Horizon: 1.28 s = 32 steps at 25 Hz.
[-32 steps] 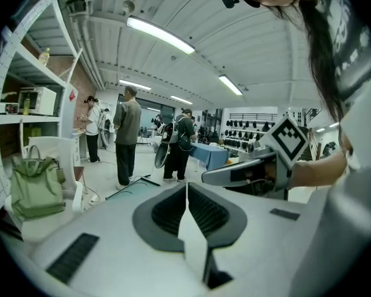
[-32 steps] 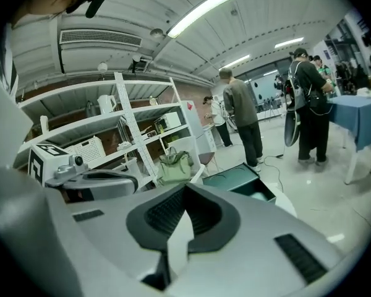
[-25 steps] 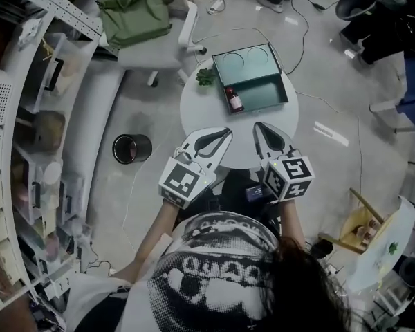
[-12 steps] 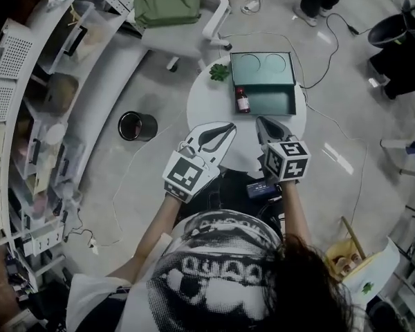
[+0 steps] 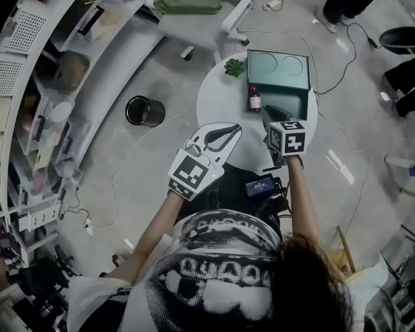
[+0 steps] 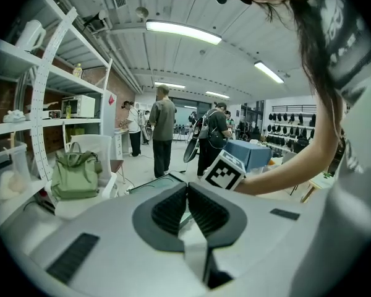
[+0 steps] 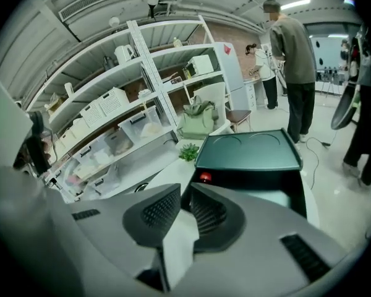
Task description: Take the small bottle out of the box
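The left gripper point(image 5: 232, 128) has a white shell, black ribbed pads point(image 6: 167, 210) and a cube point(image 5: 191, 175) of black-and-white square markers. Ahead of it to the right, the box point(image 5: 301, 95) is dark teal and the small bottle point(image 5: 254, 99) is dark with a red cap. The table point(image 5: 218, 109) is white and the plant point(image 5: 234, 66) green.

Person's in a white short-sleeve tee point(image 5: 218, 272) with a big black-and-white halftone print, long hair point(image 5: 308, 275) spilling over the right shoulder. Both the left gripper point(image 5: 229, 128) and right gripper point(image 5: 270, 112) are white plastic shells with dark ribbed pads point(image 6: 167, 210), each carrying a black-and-white marker cube point(image 5: 191, 173) at the near end. The right one's jaws just cracked open, nothing between them.
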Motion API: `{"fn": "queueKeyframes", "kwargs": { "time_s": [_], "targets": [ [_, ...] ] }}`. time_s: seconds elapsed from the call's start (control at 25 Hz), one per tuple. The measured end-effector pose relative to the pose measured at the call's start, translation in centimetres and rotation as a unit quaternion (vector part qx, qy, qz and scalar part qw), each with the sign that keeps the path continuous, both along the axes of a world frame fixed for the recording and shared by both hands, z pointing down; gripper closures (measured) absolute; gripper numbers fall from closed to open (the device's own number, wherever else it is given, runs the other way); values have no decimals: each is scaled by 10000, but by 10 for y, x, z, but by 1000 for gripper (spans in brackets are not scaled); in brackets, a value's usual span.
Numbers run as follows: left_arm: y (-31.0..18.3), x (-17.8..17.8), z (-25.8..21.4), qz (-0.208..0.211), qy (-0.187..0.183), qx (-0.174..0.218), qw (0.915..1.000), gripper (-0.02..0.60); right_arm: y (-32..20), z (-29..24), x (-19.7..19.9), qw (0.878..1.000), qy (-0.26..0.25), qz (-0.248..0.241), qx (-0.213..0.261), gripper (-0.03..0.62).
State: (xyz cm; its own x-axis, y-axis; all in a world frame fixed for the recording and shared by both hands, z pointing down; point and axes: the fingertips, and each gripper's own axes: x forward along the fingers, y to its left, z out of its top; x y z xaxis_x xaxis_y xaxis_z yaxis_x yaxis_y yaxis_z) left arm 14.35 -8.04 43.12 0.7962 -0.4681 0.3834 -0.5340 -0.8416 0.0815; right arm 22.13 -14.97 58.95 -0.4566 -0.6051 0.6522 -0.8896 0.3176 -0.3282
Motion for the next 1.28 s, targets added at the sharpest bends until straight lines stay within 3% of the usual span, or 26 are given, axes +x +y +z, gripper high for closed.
{"fn": "queueKeyframes", "kwargs": {
  "time_s": [0.48, 0.88, 1.28],
  "targets": [
    [-26, -13, 9, -179, 38, -100, 9998, 563, -28, 54, -14, 9933, 472, -761, -726, 456],
    [-52, -32, 17, -329, 67, -194, 9992, 563, -40, 99, -18, 9754, 1038, -1150, -1568, 375],
    [-70, -48, 26, -408, 127, -321, 9986, 563, -43, 113, -25, 9651, 429, -986, -2387, 330]
  ]
}}
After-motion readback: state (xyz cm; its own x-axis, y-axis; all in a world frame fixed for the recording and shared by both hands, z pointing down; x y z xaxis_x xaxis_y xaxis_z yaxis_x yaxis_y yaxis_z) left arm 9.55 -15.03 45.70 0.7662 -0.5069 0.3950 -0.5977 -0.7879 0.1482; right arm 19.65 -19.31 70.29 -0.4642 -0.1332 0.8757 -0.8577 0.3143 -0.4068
